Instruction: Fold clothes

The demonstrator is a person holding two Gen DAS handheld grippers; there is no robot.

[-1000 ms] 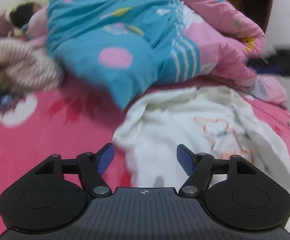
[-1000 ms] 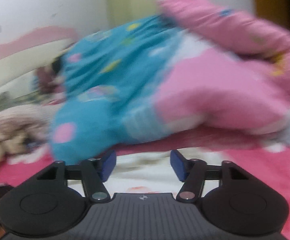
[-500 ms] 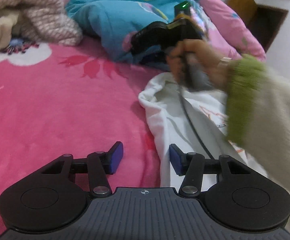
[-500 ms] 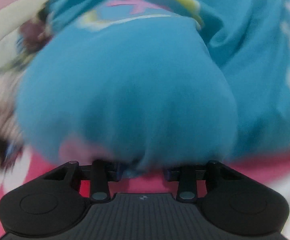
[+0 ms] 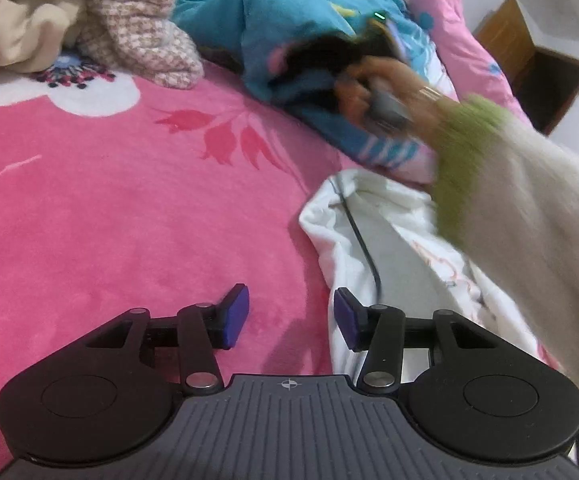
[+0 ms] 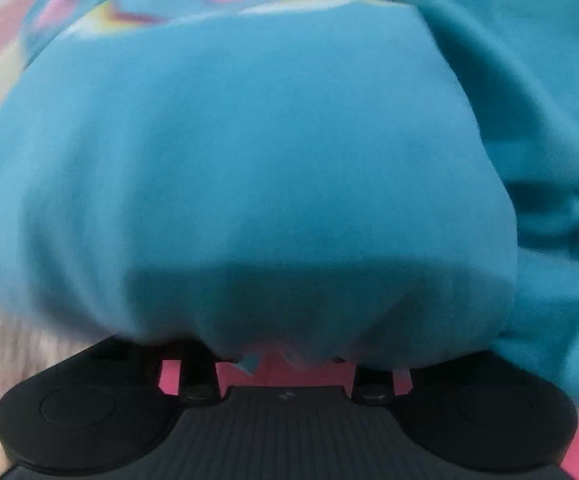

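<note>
Two risks stand out. The right gripper (image 6: pixel 285 360) is buried in the turquoise quilt (image 6: pixel 269 160). Cloth hides its fingers, which have just been opening slightly, so I cannot tell whether they pinch any of it. If they do, bedding gets dragged instead of clothing. The left gripper (image 5: pixel 291 316) hangs released above the pink bed cover (image 5: pixel 129 208), its jaws just closing on nothing. The white garment (image 5: pixel 393 248) lies just right of its fingers (image 5: pixel 235 316), and a black cable (image 5: pixel 363 240) across it could snag a fold.

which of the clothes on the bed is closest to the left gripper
The white garment, lying right beside the left gripper; the blue one and knit one lie far back.
</note>
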